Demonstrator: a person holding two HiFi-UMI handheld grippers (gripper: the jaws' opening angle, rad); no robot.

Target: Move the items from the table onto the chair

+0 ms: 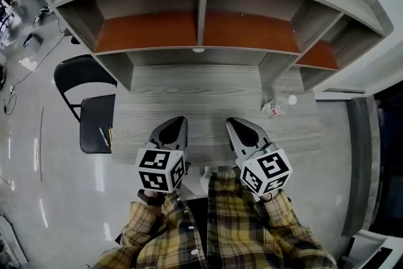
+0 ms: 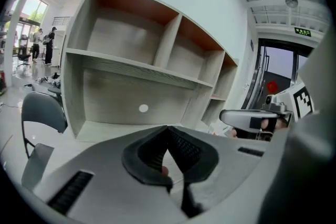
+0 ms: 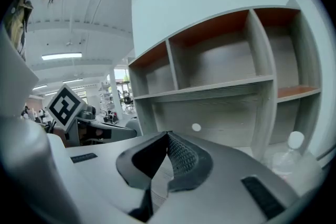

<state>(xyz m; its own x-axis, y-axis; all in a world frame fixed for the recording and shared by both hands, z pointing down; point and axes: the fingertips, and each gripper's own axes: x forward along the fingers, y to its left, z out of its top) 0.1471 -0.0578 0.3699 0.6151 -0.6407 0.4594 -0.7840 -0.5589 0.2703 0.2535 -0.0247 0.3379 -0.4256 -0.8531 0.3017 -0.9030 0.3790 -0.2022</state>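
Observation:
A clear plastic bottle (image 1: 276, 108) with a white cap lies on its side at the right of the grey wooden table (image 1: 189, 88). In the right gripper view the bottle (image 3: 290, 157) shows low at the right edge. A black folding chair (image 1: 94, 120) stands left of the table, with a couple of thin items (image 1: 108, 135) at its seat's right edge. My left gripper (image 1: 179, 124) and right gripper (image 1: 233, 125) hover side by side over the table's near edge. Both are shut and hold nothing. The bottle lies ahead and to the right of the right gripper.
A hutch with open shelves (image 1: 201, 28) and orange-brown boards rises at the back of the table. Its compartments (image 3: 226, 60) hold nothing. The chair (image 2: 39, 113) is at the far left in the left gripper view. People and clutter stand far off on the shiny floor (image 1: 31, 154).

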